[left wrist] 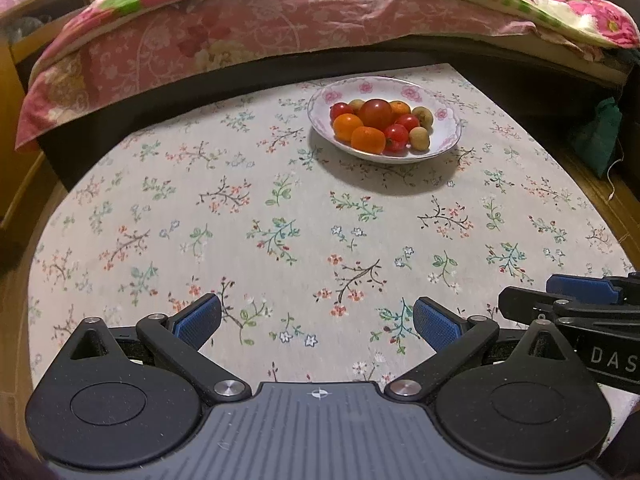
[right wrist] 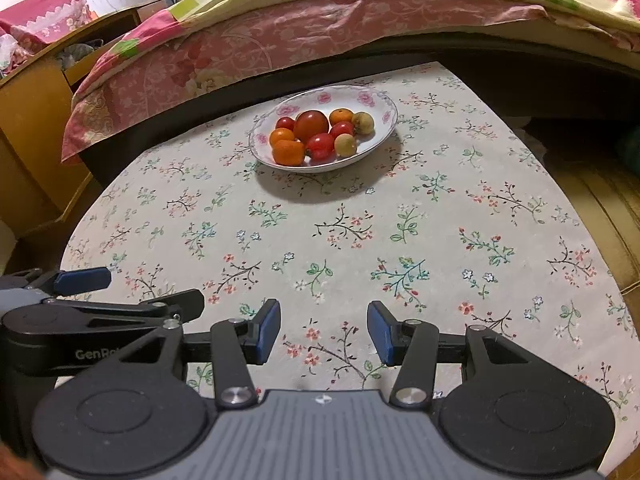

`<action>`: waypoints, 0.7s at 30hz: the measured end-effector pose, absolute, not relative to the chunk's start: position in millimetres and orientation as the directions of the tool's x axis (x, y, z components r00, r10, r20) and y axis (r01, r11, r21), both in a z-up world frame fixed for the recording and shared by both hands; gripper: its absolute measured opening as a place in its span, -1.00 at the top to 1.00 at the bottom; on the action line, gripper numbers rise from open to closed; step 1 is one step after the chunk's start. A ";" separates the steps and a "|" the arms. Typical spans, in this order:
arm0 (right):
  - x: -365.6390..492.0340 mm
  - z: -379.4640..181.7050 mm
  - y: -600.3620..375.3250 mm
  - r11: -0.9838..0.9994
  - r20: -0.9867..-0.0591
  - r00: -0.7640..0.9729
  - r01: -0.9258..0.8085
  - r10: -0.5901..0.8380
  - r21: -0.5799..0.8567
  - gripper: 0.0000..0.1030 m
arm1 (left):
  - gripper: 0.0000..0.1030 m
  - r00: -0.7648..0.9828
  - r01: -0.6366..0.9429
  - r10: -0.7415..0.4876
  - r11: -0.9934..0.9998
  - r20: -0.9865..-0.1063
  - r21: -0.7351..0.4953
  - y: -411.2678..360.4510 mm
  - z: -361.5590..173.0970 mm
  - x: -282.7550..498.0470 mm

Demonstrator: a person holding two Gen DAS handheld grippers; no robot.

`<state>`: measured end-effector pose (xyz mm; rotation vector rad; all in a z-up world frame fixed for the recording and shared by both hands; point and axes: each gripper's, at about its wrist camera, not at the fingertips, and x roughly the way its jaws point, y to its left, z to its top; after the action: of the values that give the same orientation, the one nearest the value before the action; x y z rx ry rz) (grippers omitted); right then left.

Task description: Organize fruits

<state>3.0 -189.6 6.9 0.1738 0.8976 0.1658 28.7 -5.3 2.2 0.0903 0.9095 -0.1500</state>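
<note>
A flowered bowl [left wrist: 444,136] sits at the far side of a table covered by a floral cloth [left wrist: 280,220], and all the fruit lies heaped inside it. In the middle is a large tomato [left wrist: 375,113]; around it lie small cherry tomatoes [left wrist: 396,135], orange citrus fruits [left wrist: 367,139] and pale yellowish round fruits [left wrist: 419,137]. The rest of the cloth carries nothing but the bowl's shadow. The left gripper [left wrist: 316,326] hangs low over the near edge of the table, its blue-padded jaws spread wide with only cloth between them, well apart from the bowl. The right gripper [right wrist: 323,332] is just beside it at the same near edge, jaws apart too though set narrower, and nothing is caught between them. Each camera catches the other tool at its side: in the left view the right one's black linkage enters from the right edge, and in the right view the left one lies across the lower left. Beyond the table runs a bed [right wrist: 280,36] draped in pink floral covers, with a wooden cabinet [right wrist: 36,120] to its left.
</note>
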 end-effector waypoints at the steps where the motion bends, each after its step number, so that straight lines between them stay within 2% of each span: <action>1: 2.3 6.7 -189.2 0.973 -0.760 0.613 -0.072 0.217 0.219 0.08 | -1.00 0.602 0.164 -0.094 0.986 -0.793 0.008 -4.2 1.8 28.3; 21: 1.0 -1.9 -182.6 0.972 -0.768 0.599 -0.084 0.225 0.219 0.08 | -1.00 0.600 0.136 -0.068 0.991 -0.797 0.018 -1.6 -1.0 26.1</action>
<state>1.0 -182.6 -1.9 0.1671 0.9120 0.1799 26.1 -1.6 -1.0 0.0794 0.9202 -0.1185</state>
